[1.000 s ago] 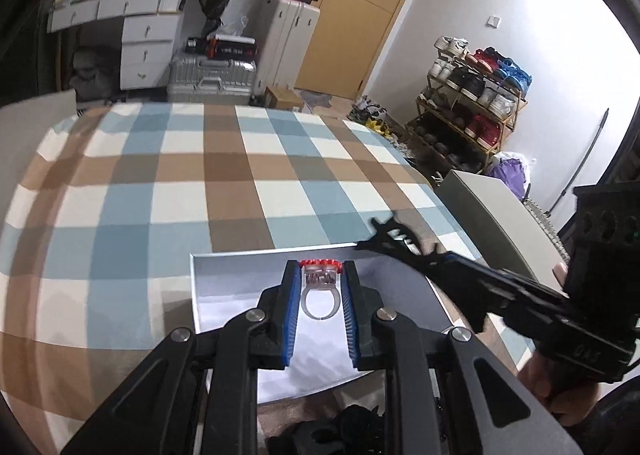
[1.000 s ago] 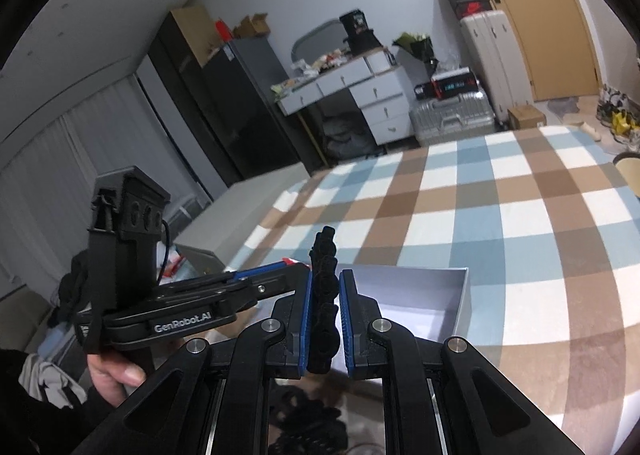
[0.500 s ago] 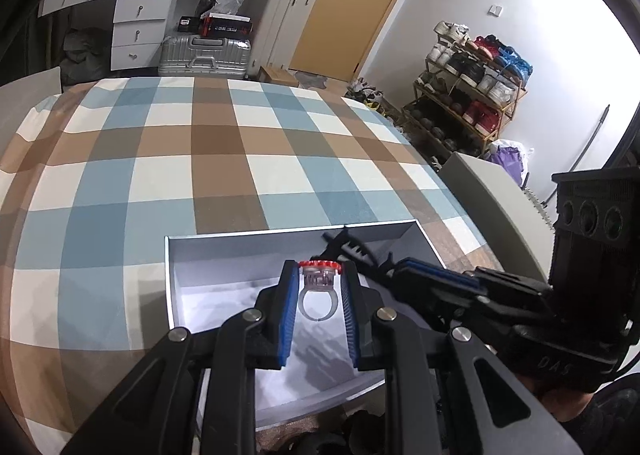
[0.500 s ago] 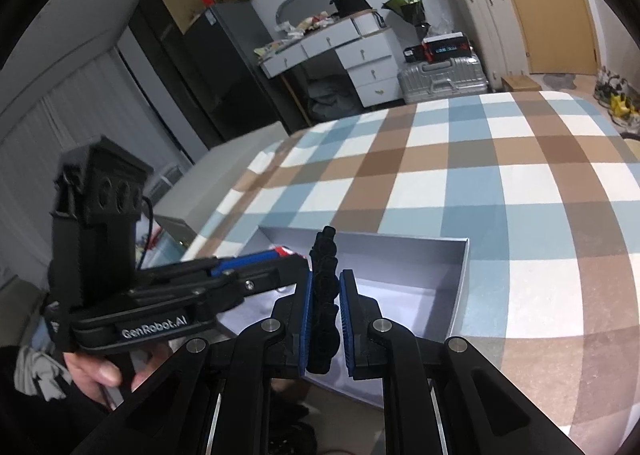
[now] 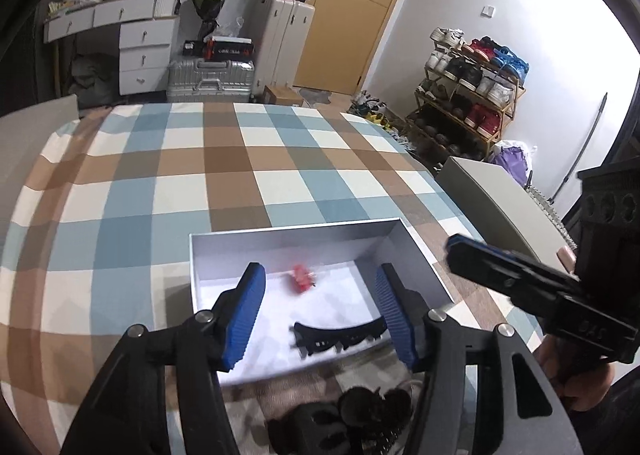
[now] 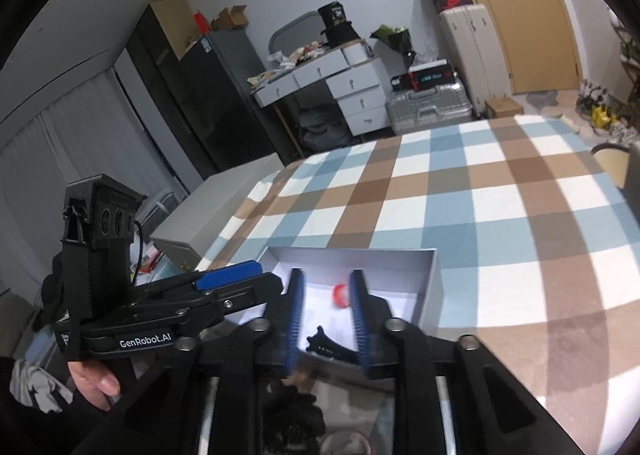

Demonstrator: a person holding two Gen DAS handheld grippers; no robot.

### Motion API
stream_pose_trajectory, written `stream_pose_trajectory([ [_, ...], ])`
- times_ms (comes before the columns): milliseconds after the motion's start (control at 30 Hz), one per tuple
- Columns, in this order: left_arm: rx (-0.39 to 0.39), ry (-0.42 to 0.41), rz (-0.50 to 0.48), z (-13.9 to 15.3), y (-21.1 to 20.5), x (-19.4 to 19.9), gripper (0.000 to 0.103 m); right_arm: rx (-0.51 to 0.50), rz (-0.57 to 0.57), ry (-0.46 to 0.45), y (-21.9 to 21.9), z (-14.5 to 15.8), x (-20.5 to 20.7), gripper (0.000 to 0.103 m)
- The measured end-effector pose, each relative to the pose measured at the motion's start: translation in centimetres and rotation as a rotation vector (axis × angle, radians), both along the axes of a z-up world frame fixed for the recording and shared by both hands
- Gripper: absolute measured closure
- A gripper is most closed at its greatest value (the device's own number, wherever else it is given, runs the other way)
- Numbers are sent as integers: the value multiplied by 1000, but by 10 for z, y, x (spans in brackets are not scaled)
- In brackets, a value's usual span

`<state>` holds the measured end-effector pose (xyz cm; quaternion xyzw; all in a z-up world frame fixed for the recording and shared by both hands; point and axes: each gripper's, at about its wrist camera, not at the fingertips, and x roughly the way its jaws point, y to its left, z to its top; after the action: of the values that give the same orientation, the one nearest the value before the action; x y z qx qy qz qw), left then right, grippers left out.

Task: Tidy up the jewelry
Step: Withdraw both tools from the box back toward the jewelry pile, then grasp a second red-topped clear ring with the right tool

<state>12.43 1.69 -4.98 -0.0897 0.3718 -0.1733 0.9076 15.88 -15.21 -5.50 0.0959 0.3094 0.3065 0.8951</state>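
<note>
A white open box (image 5: 296, 229) sits on the checked tablecloth. Inside it lie a ring with a red top (image 5: 303, 277), blurred, and a black toothed hair clip (image 5: 340, 335) nearer the front wall. My left gripper (image 5: 320, 295) hovers over the box; its jaws are opening, nothing is pressed between the blue pads, and the ring lies below and beyond them. In the right wrist view my right gripper (image 6: 327, 315) is over the same box (image 6: 428, 287), jaws opening, with the ring (image 6: 341, 295) and the clip (image 6: 332, 347) lying loose below.
A heap of dark jewelry (image 5: 352, 415) lies at the table's near edge, just in front of the box. A grey-white cabinet (image 5: 492, 199) stands off the table's right side. Beyond the far edge are suitcases, drawers and a shoe rack.
Both grippers have opened. The ring dropped out of the left one and the black clip out of the right one; both now lie in the box. Both hands have drawn back a little.
</note>
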Motion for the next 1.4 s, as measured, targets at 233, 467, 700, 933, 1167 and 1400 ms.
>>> stream_pose_trajectory([
  [233, 40, -51, 46, 9, -4, -28, 35, -10, -71, -126, -18, 22, -36, 32],
  [467, 148, -142, 162, 24, -12, -49, 18, 6, -89, -182, -28, 23, -68, 0],
  [700, 144, -171, 199, 22, -9, -70, 2, -18, -123, -186, -36, 15, -96, 0],
  [933, 171, -172, 193, 3, -10, -96, 2, -43, -151, -186, -47, -6, -123, 0],
  [1167, 102, -95, 121, -16, -6, -105, 2, -71, -110, -105, -39, -38, -137, 0],
  [1400, 121, -72, 164, -27, -2, -113, 2, -185, -19, -86, -12, -63, -149, 0],
])
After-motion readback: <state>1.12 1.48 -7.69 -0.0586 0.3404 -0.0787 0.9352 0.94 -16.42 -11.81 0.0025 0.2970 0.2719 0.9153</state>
